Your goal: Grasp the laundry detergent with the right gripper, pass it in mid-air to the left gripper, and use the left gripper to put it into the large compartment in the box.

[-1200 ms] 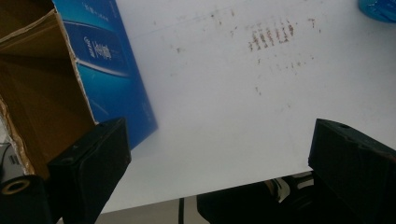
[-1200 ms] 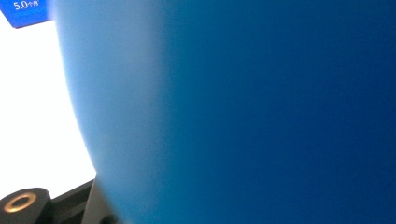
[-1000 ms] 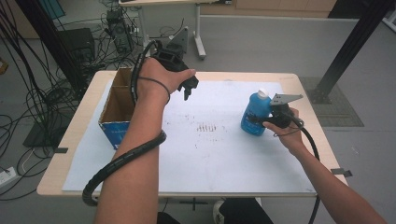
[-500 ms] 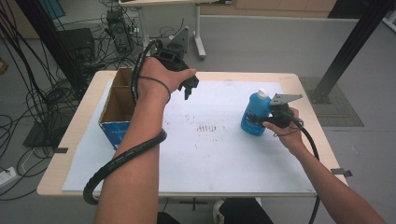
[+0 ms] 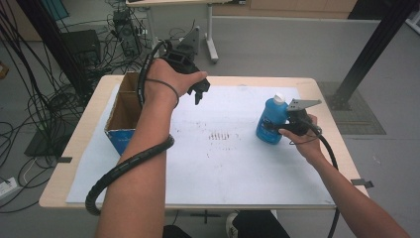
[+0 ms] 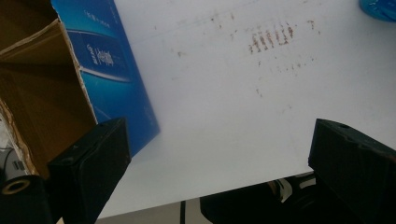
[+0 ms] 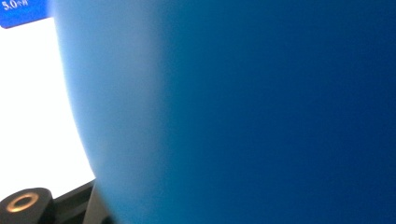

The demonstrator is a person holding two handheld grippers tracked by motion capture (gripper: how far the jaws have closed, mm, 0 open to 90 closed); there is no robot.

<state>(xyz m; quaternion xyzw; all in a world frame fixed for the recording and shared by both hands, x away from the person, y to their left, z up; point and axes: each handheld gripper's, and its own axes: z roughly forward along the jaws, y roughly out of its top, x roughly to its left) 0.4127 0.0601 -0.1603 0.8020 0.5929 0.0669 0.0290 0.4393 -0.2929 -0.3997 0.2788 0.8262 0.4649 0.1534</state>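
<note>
A blue bottle [image 5: 271, 123] with a white cap stands upright at the right of the white sheet [image 5: 237, 163]. My right gripper [image 5: 275, 130] is shut on its lower body from the right. In the right gripper view the bottle's blue wall [image 7: 233, 112] sits right against the camera. My left gripper [image 5: 199, 90] hangs in the air over the sheet's far left part, just right of the open cardboard box [image 5: 122, 111]. Its jaws point down and stand wide open with nothing between them [image 6: 219, 172]. The box's blue side [image 6: 107, 70] and a corner of the bottle [image 6: 380, 7] show past those jaws.
Faint brown marks [image 5: 223, 135] stain the middle of the sheet. The sheet covers most of the wooden table [image 5: 69, 183]. Cables and equipment [image 5: 79, 44] lie on the floor beyond the far left edge, and a black post [image 5: 366, 54] rises at the right.
</note>
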